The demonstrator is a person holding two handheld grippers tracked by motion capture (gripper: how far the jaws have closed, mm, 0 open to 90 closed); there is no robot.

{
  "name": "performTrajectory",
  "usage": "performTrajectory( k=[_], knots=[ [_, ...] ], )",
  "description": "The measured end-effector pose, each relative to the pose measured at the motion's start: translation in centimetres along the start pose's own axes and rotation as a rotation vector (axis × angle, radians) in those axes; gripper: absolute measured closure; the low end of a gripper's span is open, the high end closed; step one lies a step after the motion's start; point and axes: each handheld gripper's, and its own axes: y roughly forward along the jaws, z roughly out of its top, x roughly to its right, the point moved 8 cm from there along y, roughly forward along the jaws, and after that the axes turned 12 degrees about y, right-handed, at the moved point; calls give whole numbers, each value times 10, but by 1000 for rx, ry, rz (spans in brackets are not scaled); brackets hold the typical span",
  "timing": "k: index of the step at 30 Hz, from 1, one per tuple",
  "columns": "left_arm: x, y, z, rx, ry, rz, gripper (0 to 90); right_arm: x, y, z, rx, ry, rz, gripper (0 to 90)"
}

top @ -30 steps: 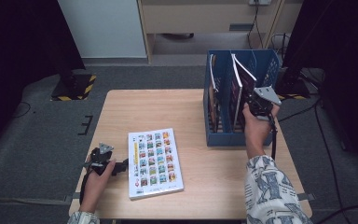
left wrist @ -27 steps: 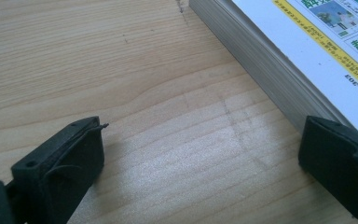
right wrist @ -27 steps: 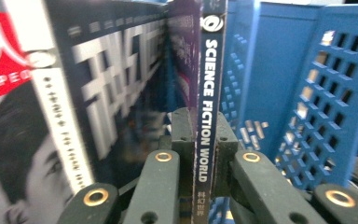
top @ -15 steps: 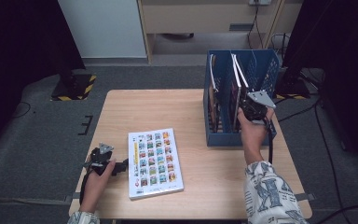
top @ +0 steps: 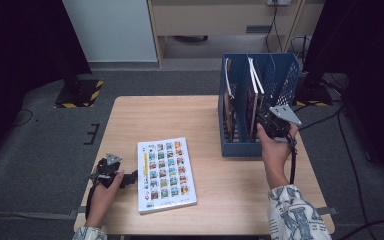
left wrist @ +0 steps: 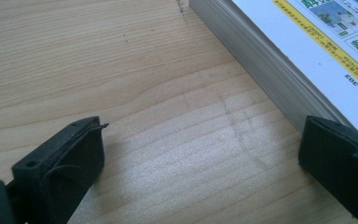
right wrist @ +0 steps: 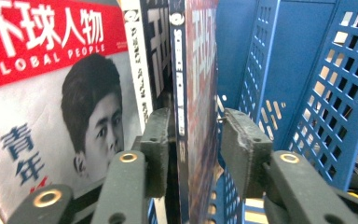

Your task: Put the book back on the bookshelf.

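A blue slotted file holder (top: 286,75) stands at the table's right side with several magazines upright in it. My right gripper (top: 264,119) is at its front edge. In the right gripper view a dark magazine (right wrist: 199,84) stands edge-on between the jaws of that gripper (right wrist: 193,135). The jaws have just been opening and the pads stand slightly off its covers. A picture book (top: 166,174) lies flat at the table's front left. My left gripper (top: 129,178) rests open beside the book's left edge (left wrist: 279,79), with bare wood between its jaws (left wrist: 200,154).
A red-and-white magazine with a portrait cover (right wrist: 51,93) stands left of the dark one in the holder. The holder's rightmost slot (right wrist: 307,93) shows bare blue mesh. The wooden table (top: 180,117) has free space between book and holder.
The right gripper's jaws have opened off the magazine, and the hand has drawn back a little toward the table's front. The magazine now stands straighter in the holder. The left hand has stayed still.
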Motion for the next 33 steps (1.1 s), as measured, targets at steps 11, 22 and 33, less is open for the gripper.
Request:
performTrajectory(
  k=[11,22,33],
  knots=[
    [0,0,0,0,0,0,0,-9,-12,-10,-5,-23,37,528],
    [0,0,0,0,-2,0,0,-21,-20,-24,-33,-34,86,373],
    [0,0,0,-1,-3,1,0,-22,-28,-35,-82,-38,129,210]
  ],
)
